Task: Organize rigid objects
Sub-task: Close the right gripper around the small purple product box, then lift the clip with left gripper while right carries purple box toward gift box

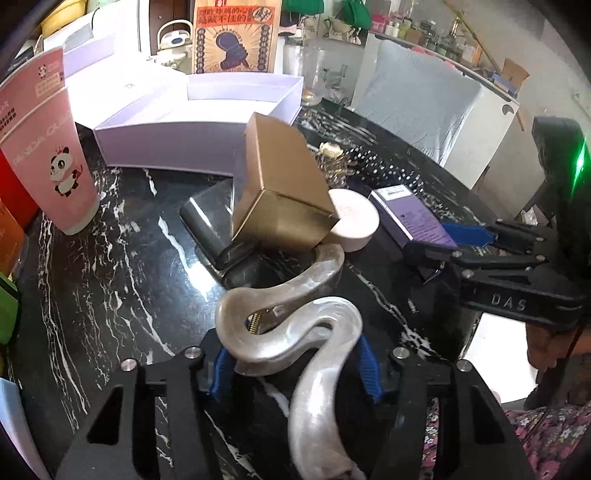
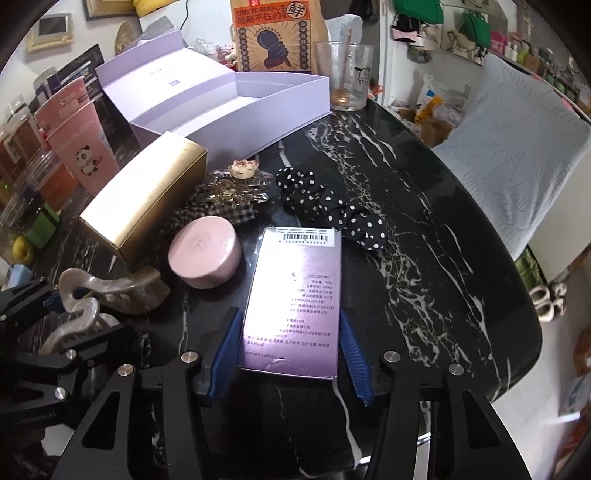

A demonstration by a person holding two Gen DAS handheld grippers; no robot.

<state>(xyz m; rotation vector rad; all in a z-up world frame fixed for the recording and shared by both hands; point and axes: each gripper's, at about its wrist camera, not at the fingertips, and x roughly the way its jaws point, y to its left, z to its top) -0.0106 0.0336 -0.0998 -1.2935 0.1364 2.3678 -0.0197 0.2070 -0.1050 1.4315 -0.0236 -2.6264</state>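
Note:
My left gripper (image 1: 295, 363) is shut on a pearly grey claw hair clip (image 1: 291, 332), whose far end rests by the gold box (image 1: 280, 195); the clip also shows in the right wrist view (image 2: 110, 284). My right gripper (image 2: 286, 354) has its blue pads (image 2: 221, 350) on both sides of a purple box (image 2: 295, 299) that lies on the black marble table (image 2: 424, 221); whether they press on it is unclear. A pink round compact (image 2: 203, 254) sits between the gold box (image 2: 144, 199) and the purple box. An open lilac box (image 2: 236, 114) stands at the back.
A black polka-dot scrunchie (image 2: 332, 206), a checked bow clip with a clear claw clip (image 2: 229, 195), a glass cup (image 2: 345, 81), pink panda cups (image 2: 88, 158) and a printed paper bag (image 2: 277, 33) stand around. The table edge curves at the right, with a covered chair (image 2: 517, 155) beyond.

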